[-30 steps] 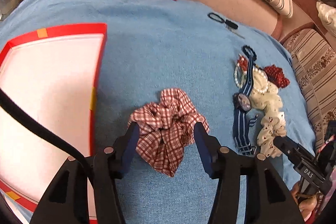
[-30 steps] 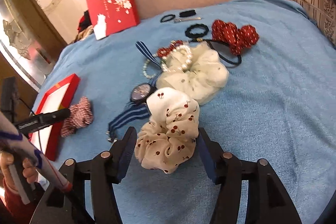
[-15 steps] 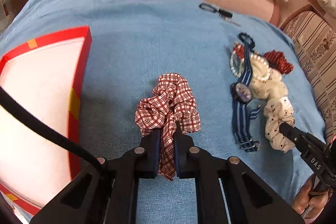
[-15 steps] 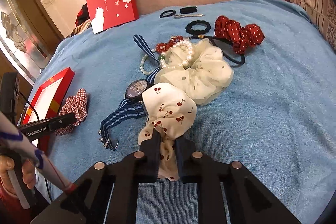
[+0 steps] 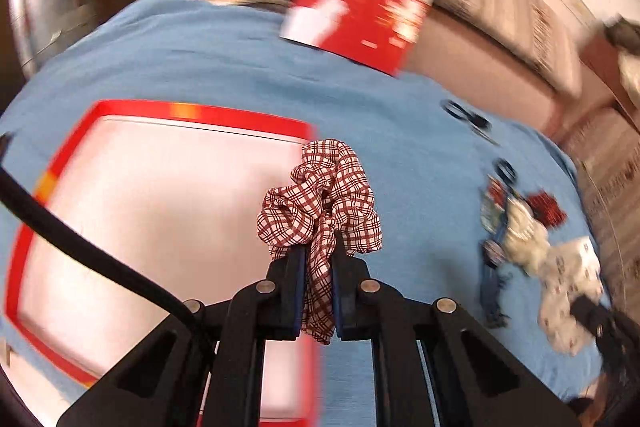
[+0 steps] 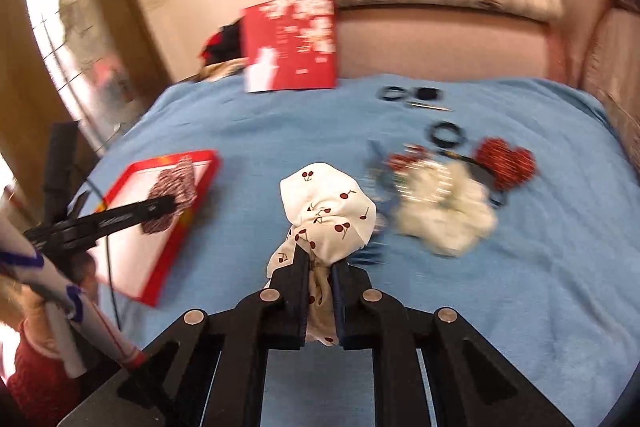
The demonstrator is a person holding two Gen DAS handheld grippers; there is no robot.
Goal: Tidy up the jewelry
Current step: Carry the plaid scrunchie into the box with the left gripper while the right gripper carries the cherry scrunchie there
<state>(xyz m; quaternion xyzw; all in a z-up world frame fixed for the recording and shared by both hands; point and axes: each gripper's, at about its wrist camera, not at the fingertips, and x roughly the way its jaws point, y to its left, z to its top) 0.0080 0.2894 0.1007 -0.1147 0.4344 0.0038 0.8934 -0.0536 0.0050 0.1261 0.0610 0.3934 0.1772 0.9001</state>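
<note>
Gripping: left tool (image 5: 319, 267) clamped on red-and-white plaid fabric scrunchie (image 5: 320, 203); right tool (image 6: 320, 277) clamped on white cherry-print fabric scrunchie (image 6: 328, 215).

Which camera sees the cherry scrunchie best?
The right wrist view: the cherry scrunchie sits sharp and centred, pinched in the right gripper. The left wrist view shows it only small and blurred at the right edge.

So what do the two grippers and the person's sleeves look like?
Both grippers are black plastic with angular frames, silver rivets and blue pads: the left gripper trails a black cable, and the right gripper looks the same. Seen from the right wrist, the left one carries white lettering. A red knit sleeve shows at the lower left.
</note>
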